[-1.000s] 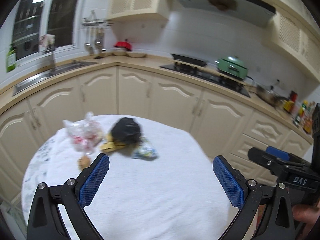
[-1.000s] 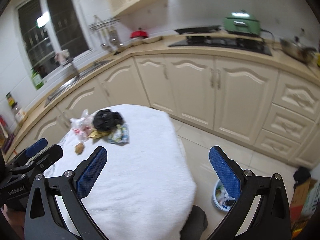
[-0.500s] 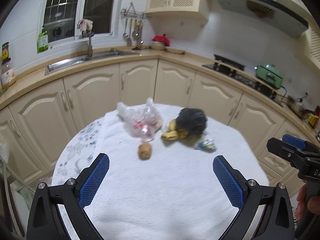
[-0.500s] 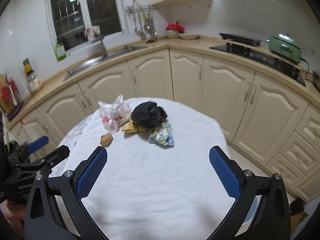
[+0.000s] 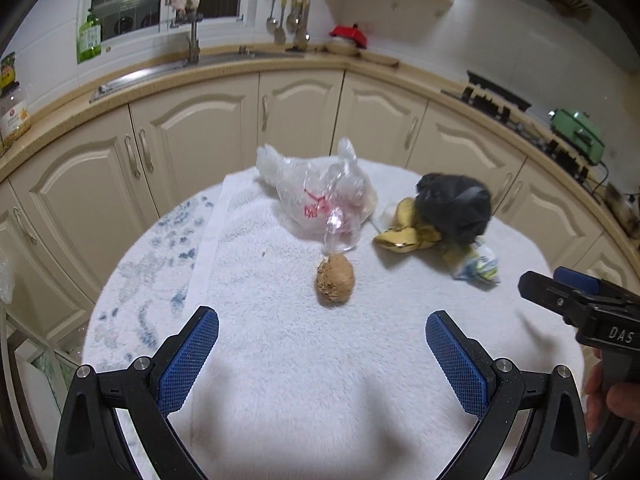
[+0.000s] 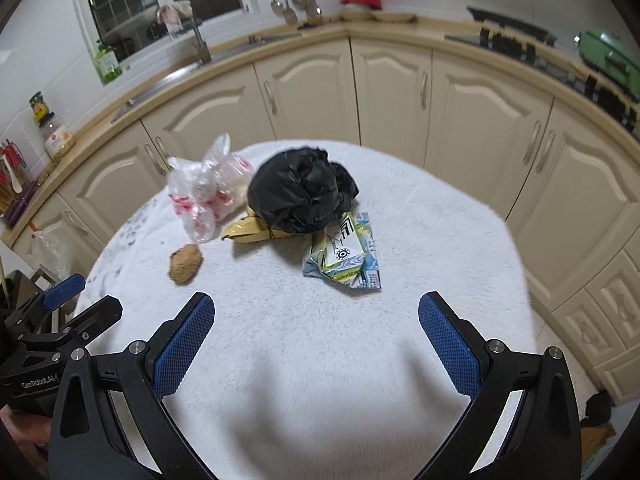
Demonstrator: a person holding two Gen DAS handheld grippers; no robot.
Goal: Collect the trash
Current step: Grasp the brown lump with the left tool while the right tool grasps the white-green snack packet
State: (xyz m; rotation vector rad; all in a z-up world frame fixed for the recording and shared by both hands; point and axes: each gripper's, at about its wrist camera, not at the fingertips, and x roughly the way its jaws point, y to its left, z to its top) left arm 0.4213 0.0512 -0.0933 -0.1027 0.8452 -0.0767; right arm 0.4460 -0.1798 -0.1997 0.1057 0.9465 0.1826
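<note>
Both grippers have come closer over the round table (image 5: pixel 280 380) since a moment ago, so the trash looms larger. Left gripper (image 5: pixel 322 356) and right gripper (image 6: pixel 316 332) hang with jaws spread wide, holding nothing. Ahead lie a brown husky lump (image 5: pixel 335 280), a clear plastic bag (image 5: pixel 324 200) with red print just behind it, and a black bag (image 6: pixel 300 192) resting on a banana peel (image 6: pixel 248 230) (partly hidden). A crumpled carton (image 6: pixel 344 260) lies beside the black bag, nearer the right gripper.
</note>
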